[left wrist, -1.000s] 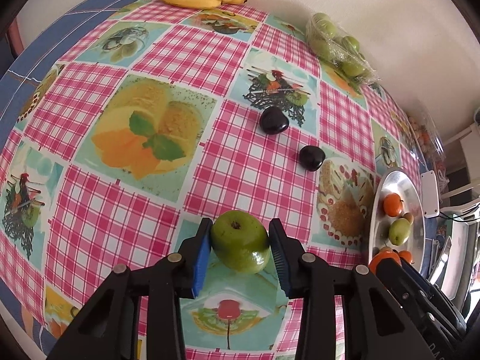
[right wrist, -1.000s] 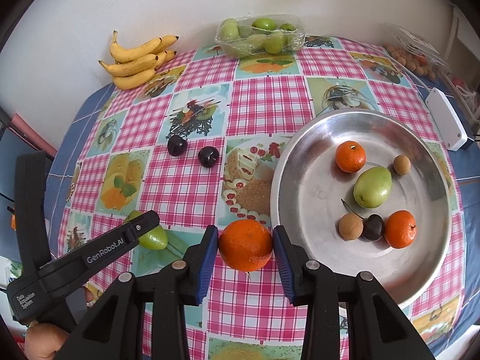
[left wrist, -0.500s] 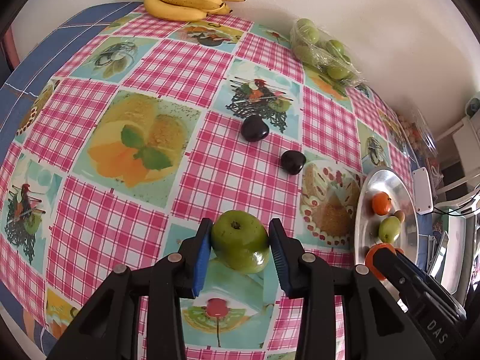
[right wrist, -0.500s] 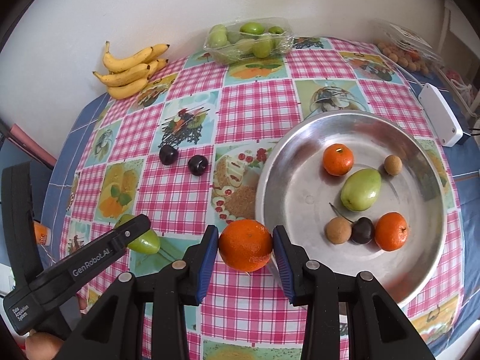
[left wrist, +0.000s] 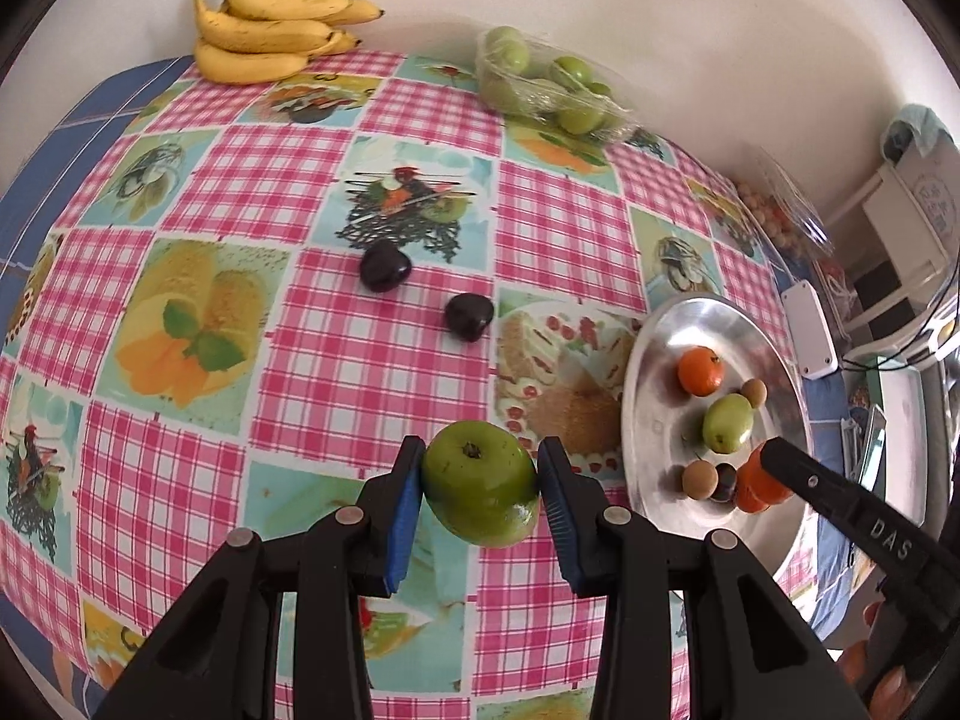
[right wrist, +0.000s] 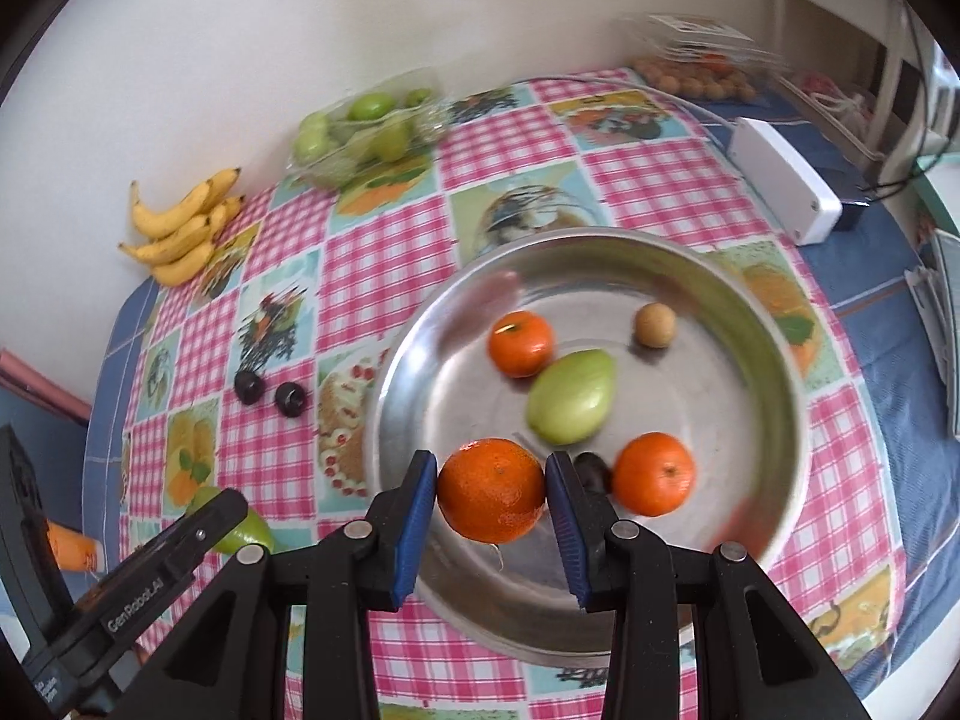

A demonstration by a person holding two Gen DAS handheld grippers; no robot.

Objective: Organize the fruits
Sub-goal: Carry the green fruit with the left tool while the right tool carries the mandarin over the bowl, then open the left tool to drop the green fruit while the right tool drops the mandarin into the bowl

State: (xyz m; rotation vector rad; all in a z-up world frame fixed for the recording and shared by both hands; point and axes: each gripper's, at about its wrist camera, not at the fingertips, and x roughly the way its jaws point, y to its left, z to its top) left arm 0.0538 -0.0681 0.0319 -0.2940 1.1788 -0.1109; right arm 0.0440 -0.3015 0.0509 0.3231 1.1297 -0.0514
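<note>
Fruits are split between the tablecloth (left wrist: 372, 360) and the steel bowl (right wrist: 774, 360). A green apple (left wrist: 480, 483) is clamped in the left gripper (left wrist: 480, 510), blue pads pressed on both sides, held clear of the checked cloth just left of the bowl. An orange (right wrist: 491, 489) is clamped the same way in the right gripper (right wrist: 489, 510), held over the near part of the bowl.

Bowl contents are shown best in the right wrist view: two mandarins (right wrist: 521, 342), a pale green fruit (right wrist: 573, 396), a small brown round fruit (right wrist: 656, 325), and a dark fruit (right wrist: 591, 471) partly hidden behind the right pad. A second brown fruit (left wrist: 699, 480) is seen only in the left wrist view.

Two dark plums (left wrist: 385, 265) are seen on the cloth in both views, well apart from the bowl. The banana bunch (left wrist: 270, 36) and a wrapped tray of green fruit (left wrist: 546, 90) are set by the wall. A white box (right wrist: 780, 186) is fully visible in the right view; only its end is caught in the left view. The far tray of small brown fruit (right wrist: 690, 81) is blurred.

Legible writing: "DAS" on the right gripper's body in the left view; "GenRobot.AI" on the left gripper's body in the right view. Smaller print beneath cannot be read.
</note>
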